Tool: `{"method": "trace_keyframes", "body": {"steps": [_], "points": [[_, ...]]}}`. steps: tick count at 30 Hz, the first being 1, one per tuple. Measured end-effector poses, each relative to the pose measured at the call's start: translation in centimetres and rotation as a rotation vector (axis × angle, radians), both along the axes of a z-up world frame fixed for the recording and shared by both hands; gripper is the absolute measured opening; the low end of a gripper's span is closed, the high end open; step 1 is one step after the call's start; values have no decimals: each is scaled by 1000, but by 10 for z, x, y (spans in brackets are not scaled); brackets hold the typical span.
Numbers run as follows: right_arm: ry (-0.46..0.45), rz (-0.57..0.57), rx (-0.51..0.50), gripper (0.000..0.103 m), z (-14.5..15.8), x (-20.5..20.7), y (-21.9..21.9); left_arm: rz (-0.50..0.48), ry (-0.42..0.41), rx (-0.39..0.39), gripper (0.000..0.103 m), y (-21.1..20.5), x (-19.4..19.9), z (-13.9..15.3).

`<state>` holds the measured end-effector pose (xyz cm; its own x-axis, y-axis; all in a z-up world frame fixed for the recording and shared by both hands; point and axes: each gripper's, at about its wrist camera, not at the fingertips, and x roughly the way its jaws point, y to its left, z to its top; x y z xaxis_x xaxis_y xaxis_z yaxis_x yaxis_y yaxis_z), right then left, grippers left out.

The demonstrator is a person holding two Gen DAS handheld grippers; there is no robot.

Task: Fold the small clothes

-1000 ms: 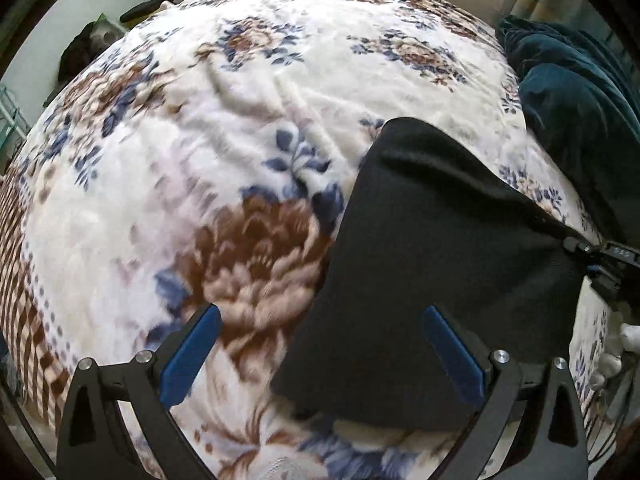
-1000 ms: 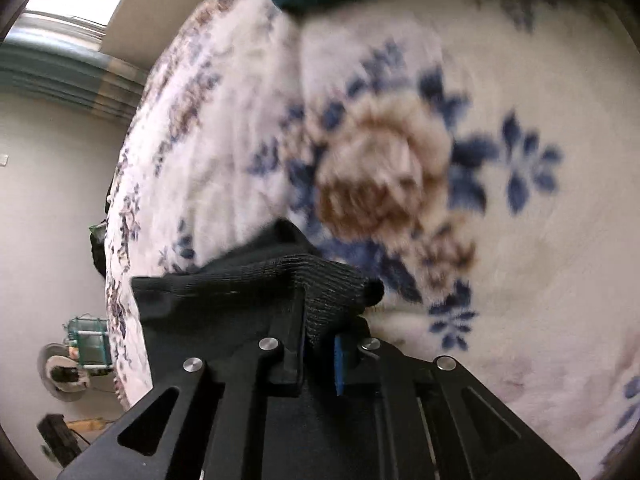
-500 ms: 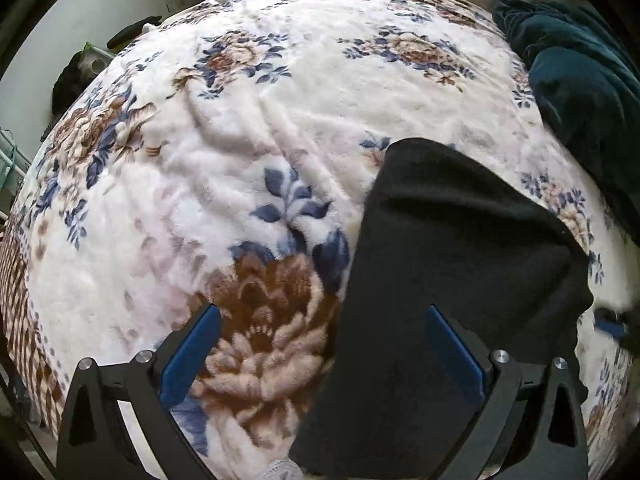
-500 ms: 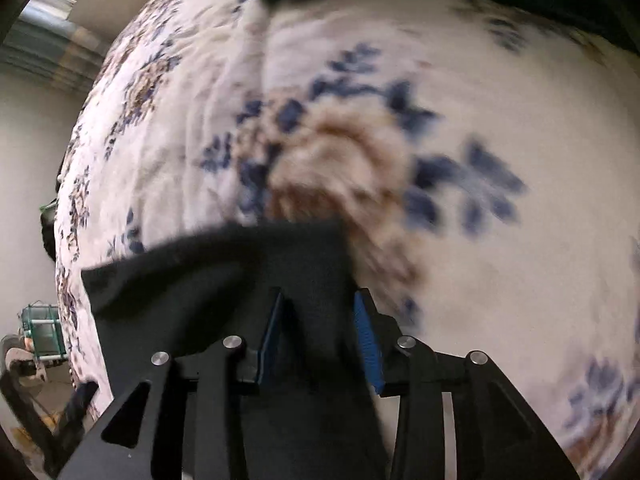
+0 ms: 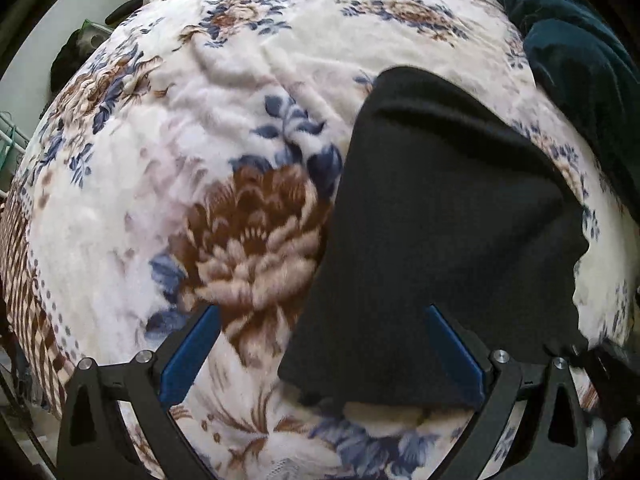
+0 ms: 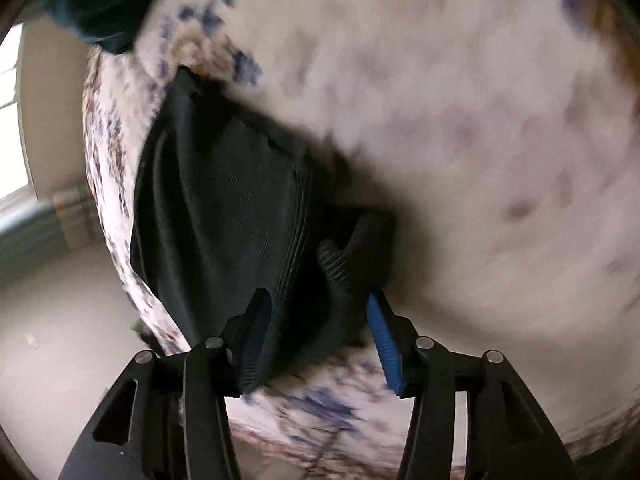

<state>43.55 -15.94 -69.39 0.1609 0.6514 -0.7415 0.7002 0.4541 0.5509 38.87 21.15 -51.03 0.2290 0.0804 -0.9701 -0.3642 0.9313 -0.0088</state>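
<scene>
A black knit garment [image 5: 440, 220] lies folded on the floral blanket [image 5: 200, 140]. My left gripper [image 5: 320, 316] hangs open over the garment's lower left edge, its right finger above the black cloth and its left finger above the brown flower. In the right wrist view the garment [image 6: 232, 208] runs up and left from my right gripper [image 6: 318, 298]. Its jaws are opening. A ribbed corner of the garment [image 6: 340, 264] sits loosely between them, and the right pad stands clear of the cloth. That view is blurred by motion.
A dark teal blanket [image 5: 580, 60] is heaped at the far right of the bed and also shows in the right wrist view [image 6: 100, 0]. The bed's edge falls away to the floor [image 6: 60, 340] on the left. Dark items [image 5: 72, 56] lie beyond the far left corner.
My right gripper went from shut on the garment's ribbed corner to jaws apart, and it rolled and swept across the bed. The left gripper stayed open and shifted a little over the garment.
</scene>
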Motion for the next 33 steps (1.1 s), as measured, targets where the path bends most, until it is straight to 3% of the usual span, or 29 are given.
{"method": "trace_keyframes", "body": {"steps": [2, 4, 5, 6, 9, 10, 11, 12, 13, 14, 15, 16, 18, 21, 24, 25, 26, 27, 33], "points": [[12, -25, -53, 52, -15, 8, 11, 3, 2, -7, 103, 1, -3, -1], [-22, -69, -64, 39, -17, 11, 17, 14, 2, -16, 103, 6, -5, 0], [-64, -68, -52, 25, -13, 12, 20, 21, -6, -25, 103, 9, -7, 1], [-132, -48, -52, 24, -3, 14, 22, 28, -11, -28, 103, 11, -8, 1], [-462, 8, 4, 22, 37, 11, 30, 41, -17, -36, 103, 17, -10, -1], [-544, 44, 7, 22, 43, 8, 33, 46, -13, -31, 103, 18, -11, -2], [-563, 73, -21, 22, 40, 5, 33, 52, -10, -31, 103, 20, -12, -4], [-543, 100, -64, 23, 33, 4, 33, 58, -5, -32, 103, 20, -14, -5], [-463, 138, -119, 26, 19, 4, 32, 62, -2, -33, 103, 21, -15, -5], [-355, 153, -133, 31, 2, 2, 26, 65, 0, -34, 103, 21, -17, -6], [-302, 109, -83, 39, -10, -4, 17, 65, 2, -34, 103, 21, -19, -6], [-299, 71, -64, 40, -9, -9, 12, 63, 4, -32, 103, 20, -21, -5], [-301, 44, -123, 49, 10, -17, 3, 58, 6, -32, 103, 19, -24, -5], [-340, 3, -177, 50, 34, -23, -10, 46, 16, -38, 103, 14, -29, -7], [-350, -33, -194, 52, 36, -18, -21, 37, 21, -48, 103, 8, -32, -9], [-361, -38, -196, 51, 35, -13, -21, 31, 22, -48, 103, 6, -33, -9], [-369, -42, -212, 41, 36, -11, -23, 24, 21, -50, 103, 4, -34, -9], [-377, -34, -243, 23, 41, -7, -30, 19, 19, -52, 103, 3, -35, -9], [-444, 117, -466, 18, 99, -6, 13, 1, 32, -68, 103, -1, -41, -11]]}}
